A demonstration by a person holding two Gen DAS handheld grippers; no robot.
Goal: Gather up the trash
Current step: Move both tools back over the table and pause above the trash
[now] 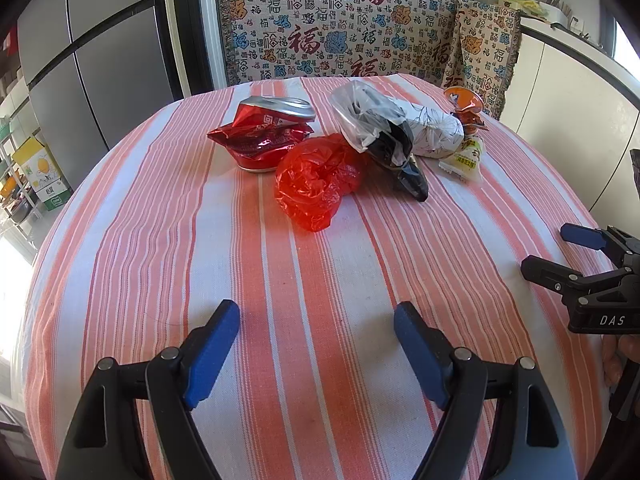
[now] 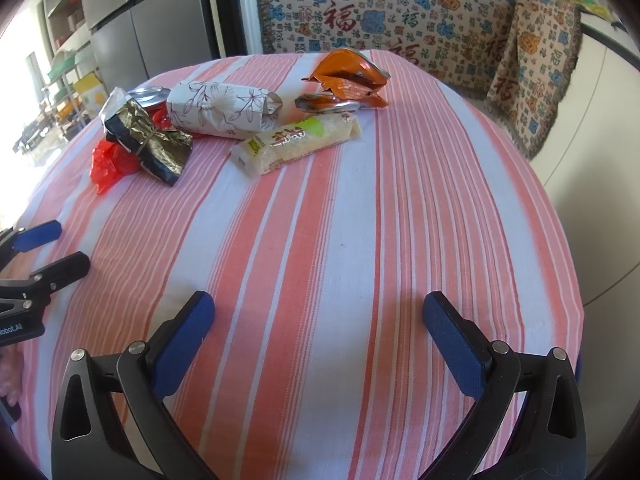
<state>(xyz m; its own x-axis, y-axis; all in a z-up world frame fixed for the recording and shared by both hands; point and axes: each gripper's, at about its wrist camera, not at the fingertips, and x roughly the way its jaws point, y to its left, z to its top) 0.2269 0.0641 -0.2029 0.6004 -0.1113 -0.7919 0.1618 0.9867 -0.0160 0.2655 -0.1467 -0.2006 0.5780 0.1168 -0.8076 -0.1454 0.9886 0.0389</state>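
Trash lies in a loose pile at the far side of the striped table (image 1: 320,280). In the left wrist view I see a crushed red can (image 1: 262,132), a red plastic bag (image 1: 316,180), a clear bag with black foil (image 1: 384,136), a floral paper roll (image 1: 432,128), a snack packet (image 1: 466,160) and a crushed orange can (image 1: 466,106). In the right wrist view the orange can (image 2: 346,82), snack packet (image 2: 296,142), floral roll (image 2: 220,108) and black foil (image 2: 148,140) show. My left gripper (image 1: 316,320) is open and empty, well short of the pile. My right gripper (image 2: 318,312) is open and empty.
A patterned blanket (image 1: 340,28) covers a seat behind the table. A grey fridge (image 1: 92,60) stands at the left. White cabinets (image 1: 568,88) stand at the right. The right gripper shows at the right edge of the left wrist view (image 1: 560,252).
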